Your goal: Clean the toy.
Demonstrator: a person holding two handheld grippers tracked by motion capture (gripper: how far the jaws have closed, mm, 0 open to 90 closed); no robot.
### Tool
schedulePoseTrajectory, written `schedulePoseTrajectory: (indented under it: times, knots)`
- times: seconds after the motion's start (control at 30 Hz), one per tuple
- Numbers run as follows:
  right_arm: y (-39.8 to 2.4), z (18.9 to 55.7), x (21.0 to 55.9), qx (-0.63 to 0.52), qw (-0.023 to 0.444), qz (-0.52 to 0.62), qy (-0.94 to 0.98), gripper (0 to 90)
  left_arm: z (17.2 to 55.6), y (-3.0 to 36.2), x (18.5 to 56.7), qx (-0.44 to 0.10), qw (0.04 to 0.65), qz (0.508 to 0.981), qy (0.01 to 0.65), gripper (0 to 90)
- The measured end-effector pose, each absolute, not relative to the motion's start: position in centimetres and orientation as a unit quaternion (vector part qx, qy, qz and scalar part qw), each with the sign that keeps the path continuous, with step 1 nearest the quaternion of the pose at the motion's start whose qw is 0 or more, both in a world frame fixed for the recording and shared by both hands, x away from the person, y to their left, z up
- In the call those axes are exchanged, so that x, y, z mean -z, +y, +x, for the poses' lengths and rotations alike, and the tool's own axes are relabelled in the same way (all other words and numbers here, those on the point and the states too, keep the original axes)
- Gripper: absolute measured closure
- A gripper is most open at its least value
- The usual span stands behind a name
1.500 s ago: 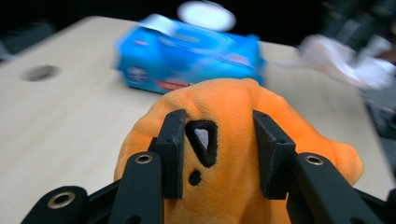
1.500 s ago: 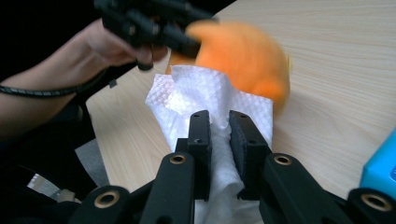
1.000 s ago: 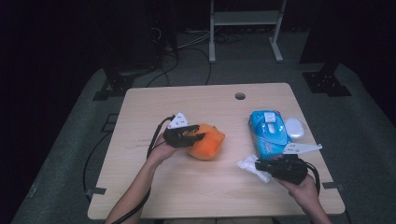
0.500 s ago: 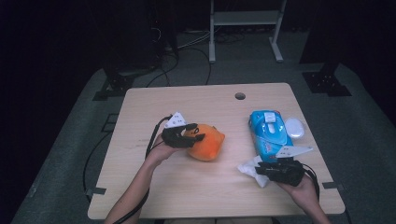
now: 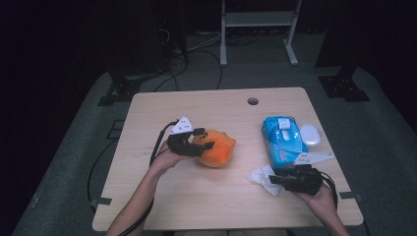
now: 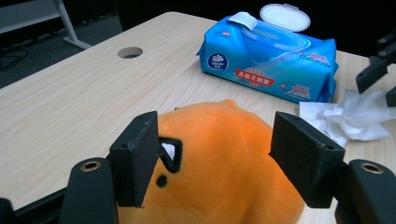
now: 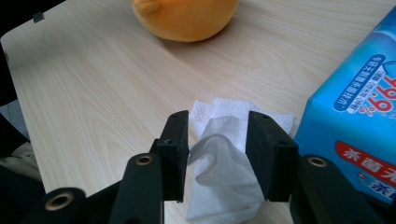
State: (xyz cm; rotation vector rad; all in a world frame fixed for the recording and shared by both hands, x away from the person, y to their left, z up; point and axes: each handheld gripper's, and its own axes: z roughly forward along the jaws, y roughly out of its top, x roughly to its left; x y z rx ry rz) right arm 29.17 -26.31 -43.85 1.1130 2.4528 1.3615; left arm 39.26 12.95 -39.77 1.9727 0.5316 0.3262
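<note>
An orange plush toy (image 5: pixel 219 147) with a small black-and-white eye lies mid-table. My left gripper (image 5: pixel 206 139) reaches onto it from the left. In the left gripper view its jaws have just been opening, and they stand apart with the plush (image 6: pixel 219 163) bulging between them. A crumpled white wipe (image 5: pixel 260 176) lies near the front right. My right gripper (image 5: pixel 275 179) points at it. Its jaws have just been opening too, and the wipe (image 7: pixel 219 158) stands loosely between the pads (image 7: pixel 175 149).
A blue pack of wet wipes (image 5: pixel 282 140), its white lid (image 5: pixel 311 133) flipped open, lies just behind the right gripper. The wooden table (image 5: pixel 211 206) has a cable hole (image 5: pixel 253 101) at the back. Cables trail off its left edge.
Both hands stay where they were. The left gripper's jaws look wider around the plush, and the right gripper's jaws wider around the wipe.
</note>
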Motion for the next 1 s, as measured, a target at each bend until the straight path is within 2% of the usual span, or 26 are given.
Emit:
schedulePoseTrajectory:
  times: [0.53,1.0]
  knots:
    - [-26.8,29.2,43.4,-0.46,0.072,0.377,0.801,49.5,37.4,15.3,40.0,-0.133,0.516,0.812,0.238,22.0]
    - [-27.2,29.2,43.3,-0.46,0.079,0.382,0.798,45.4,36.2,17.3,40.7,-0.132,0.516,0.807,0.256,19.1]
